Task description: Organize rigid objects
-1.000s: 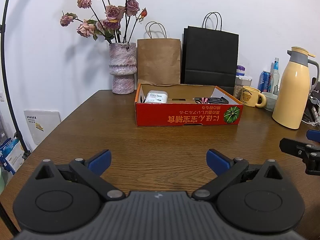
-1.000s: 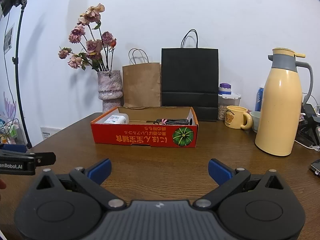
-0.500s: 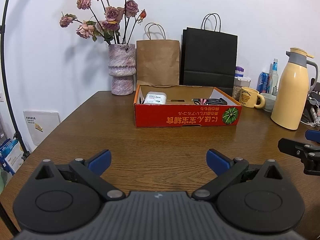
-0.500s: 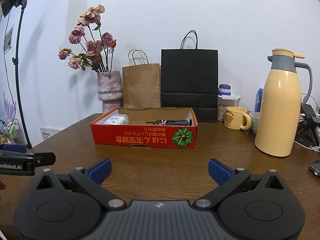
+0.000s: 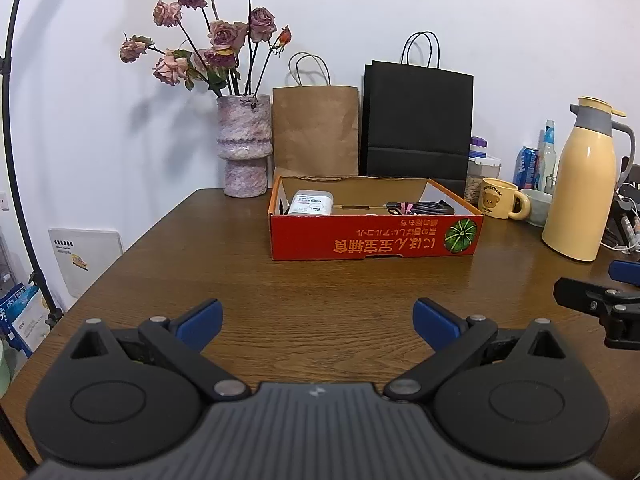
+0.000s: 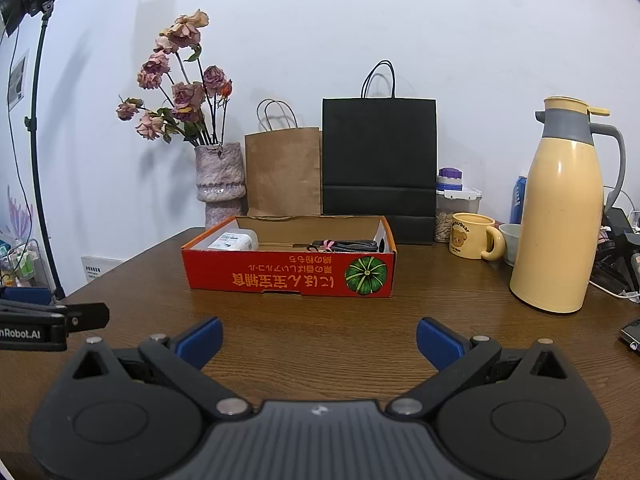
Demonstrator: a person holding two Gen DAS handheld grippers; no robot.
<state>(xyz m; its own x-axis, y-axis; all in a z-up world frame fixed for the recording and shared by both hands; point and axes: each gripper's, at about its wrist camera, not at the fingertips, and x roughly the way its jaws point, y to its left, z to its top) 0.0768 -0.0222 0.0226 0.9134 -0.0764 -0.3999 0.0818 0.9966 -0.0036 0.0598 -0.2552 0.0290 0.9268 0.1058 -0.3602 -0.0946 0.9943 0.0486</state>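
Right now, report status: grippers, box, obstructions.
Left gripper and right gripper open, empty. Red box ahead holds white device and cable bundle. Bare table between.

Red cardboard box [image 5: 376, 236], shallow, open-topped, pumpkin print on its front, is sitting flat mid-tabletop. White rectangular device [image 5: 311, 203] is lying inside at the left end. Black coiled cable [image 5: 424, 208] with pink tie is lying at the right end.
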